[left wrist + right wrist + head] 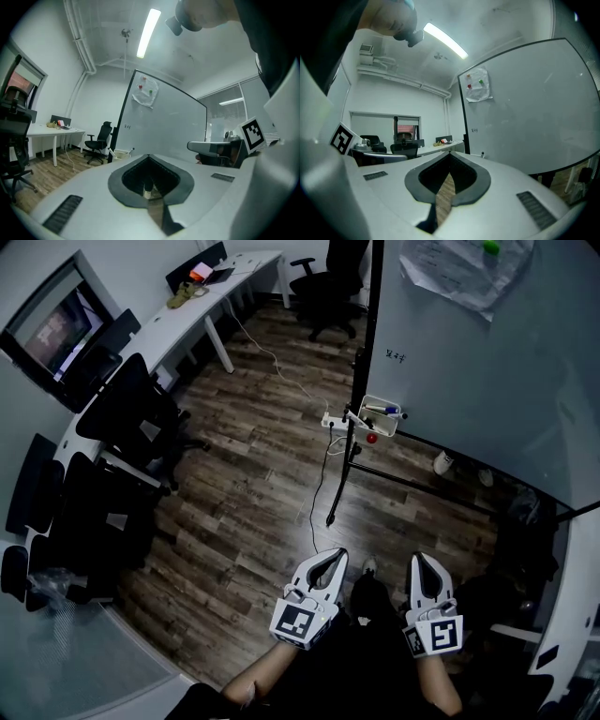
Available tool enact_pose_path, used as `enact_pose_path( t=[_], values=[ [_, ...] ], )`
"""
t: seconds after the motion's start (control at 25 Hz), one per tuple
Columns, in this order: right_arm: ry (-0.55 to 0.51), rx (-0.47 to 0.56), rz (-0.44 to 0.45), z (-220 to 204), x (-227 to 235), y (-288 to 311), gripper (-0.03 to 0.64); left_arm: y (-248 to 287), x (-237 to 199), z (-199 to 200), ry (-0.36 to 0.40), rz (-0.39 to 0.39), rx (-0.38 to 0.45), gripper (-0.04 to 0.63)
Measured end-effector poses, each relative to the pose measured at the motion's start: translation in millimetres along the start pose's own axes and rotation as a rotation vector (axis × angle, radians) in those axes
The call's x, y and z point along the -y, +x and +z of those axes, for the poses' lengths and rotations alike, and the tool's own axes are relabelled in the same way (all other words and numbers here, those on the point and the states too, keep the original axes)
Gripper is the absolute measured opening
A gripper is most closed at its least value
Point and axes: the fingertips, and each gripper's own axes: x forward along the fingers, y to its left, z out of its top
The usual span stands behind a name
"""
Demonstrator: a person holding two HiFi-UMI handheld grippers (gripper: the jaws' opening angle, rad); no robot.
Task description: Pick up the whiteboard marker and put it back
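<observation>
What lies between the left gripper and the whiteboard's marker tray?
Head view: wood floor, the stand's black leg and a white cable, before the tray.

Office: long white surface (192,313) at 11 o'clock; black swivel chairs (127,413) at 9; wall screen (49,332) at 10; standing whiteboard (487,371) at 1.

Open run of dark wood plank floor (272,474) from left gripper (339,553) and right gripper (415,559) up to large white whiteboard on black stand (469,362). In the way: slanted black stand leg (339,474) dead ahead, low black crossbar (422,487) under board, white power strip (330,420) by white marker tray (380,418), thin white cable (275,358) trailing across floor. Left side walled off by row of black office chairs (122,418) along curved white desk (187,315).
</observation>
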Motion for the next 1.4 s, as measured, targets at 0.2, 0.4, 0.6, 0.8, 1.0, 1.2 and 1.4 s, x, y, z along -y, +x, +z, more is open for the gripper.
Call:
enact_pose_path(
  t=[0.2, 0.4, 0.6, 0.8, 1.0, 1.2, 1.4],
  values=[
    [-0.007, 0.0, 0.026, -5, 16, 26, 0.012, 29, -4, 1, 0.011, -0.008, -0.006, 0.008],
    [0.003, 0.068, 0.067, 15, 35, 53, 0.012, 61, -5, 6, 0.006, -0.017, 0.004, 0.008],
    [0.023, 0.055, 0.058, 20, 66, 74, 0.012, 97, -10, 23, -0.001, 0.021, 0.01, 0.008],
    [0.027, 0.061, 0.085, 24, 91, 93, 0.012, 127, -10, 25, 0.001, 0.026, 0.014, 0.008],
    [0.018, 0.036, 0.115, 17, 110, 106, 0.013, 143, -9, 20, 0.024, 0.043, -0.002, 0.008],
    [0.016, 0.04, 0.148, 18, 121, 117, 0.012, 156, -9, 20, 0.034, 0.079, -0.013, 0.008],
    [0.04, 0.038, 0.153, 21, 132, 136, 0.013, 170, -14, 23, 0.046, 0.105, -0.023, 0.008]
  ],
)
